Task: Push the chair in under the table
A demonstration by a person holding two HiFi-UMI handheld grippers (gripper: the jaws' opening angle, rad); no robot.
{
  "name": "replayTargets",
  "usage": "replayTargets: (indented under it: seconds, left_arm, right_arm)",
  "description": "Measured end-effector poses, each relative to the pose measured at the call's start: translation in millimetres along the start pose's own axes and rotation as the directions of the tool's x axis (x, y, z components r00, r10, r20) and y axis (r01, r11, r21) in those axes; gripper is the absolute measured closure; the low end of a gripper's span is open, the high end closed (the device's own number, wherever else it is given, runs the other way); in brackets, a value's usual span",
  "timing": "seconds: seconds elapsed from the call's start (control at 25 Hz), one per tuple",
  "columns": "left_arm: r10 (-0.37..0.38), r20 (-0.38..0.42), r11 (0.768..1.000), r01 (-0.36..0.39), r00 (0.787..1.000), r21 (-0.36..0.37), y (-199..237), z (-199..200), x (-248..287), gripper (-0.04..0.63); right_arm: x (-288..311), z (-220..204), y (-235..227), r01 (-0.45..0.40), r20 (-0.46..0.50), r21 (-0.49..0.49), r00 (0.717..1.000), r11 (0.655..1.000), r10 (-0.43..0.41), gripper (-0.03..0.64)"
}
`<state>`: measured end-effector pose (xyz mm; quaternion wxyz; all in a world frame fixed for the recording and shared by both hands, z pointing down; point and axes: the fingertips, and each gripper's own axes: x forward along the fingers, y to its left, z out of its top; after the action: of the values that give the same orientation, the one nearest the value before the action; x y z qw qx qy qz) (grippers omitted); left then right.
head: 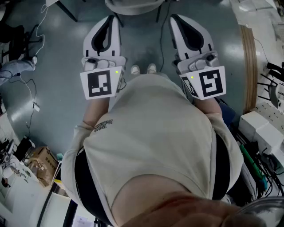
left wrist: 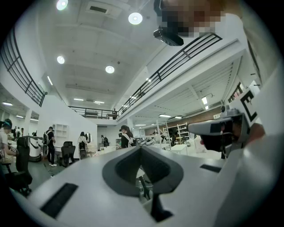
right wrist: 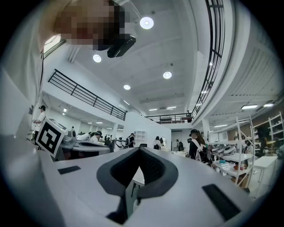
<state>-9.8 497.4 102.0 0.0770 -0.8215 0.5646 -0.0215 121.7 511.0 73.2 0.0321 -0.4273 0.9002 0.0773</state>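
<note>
**Chair lies straight ahead of two shut, empty grippers**

Floor (head: 57,53) fills most of the head view. A table (head: 250,62) with a curved wooden rim runs down the right side. The pale rounded shape cut off at the far edge, which I take to be the chair (head: 133,5), sits ahead of the person's shoes (head: 143,69) and has dark legs splaying out to either side. Its visible edge runs left to right, across the line the grippers point along.

The left gripper (head: 108,24) and the right gripper (head: 179,24) are held side by side, aimed at the far edge. Each has its jaws pressed together with nothing between them. Neither touches the chair, and both look about equally near it. The left one lines up with the chair's left end, while the right one points just past its right end. The table lies off to the right of both, so the push probably calls for a turn that way.
</note>
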Motion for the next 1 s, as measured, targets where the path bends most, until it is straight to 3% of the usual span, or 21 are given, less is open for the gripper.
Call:
replayTargets:
  seconds: [0.2, 0.4, 1.0]
  left_arm:
    - [0.000, -0.015, 0.999, -0.001, 1.000, -0.038, -3.3, -3.7, 5.4, 0.584]
    - [0.001, -0.008, 1.000, -0.001, 1.000, 0.001, -3.8, -6.2, 5.0, 0.584]
    - [0.024, -0.014, 1.000, -0.024, 1.000, 0.006, -26.7, -9.8, 19.9, 0.584]
  right_arm:
    - [2.1, -2.7, -5.0, -0.001, 0.003, -0.001, 1.000, 1.000, 0.001, 0.607]
    - [0.3, -4.3, -7.8, -0.008, 0.004, 0.009, 1.000, 1.000, 0.008, 0.607]
    - [-9.1, -18.2, -39.2, -0.016, 0.022, 0.068, 1.000, 0.998, 0.015, 0.607]
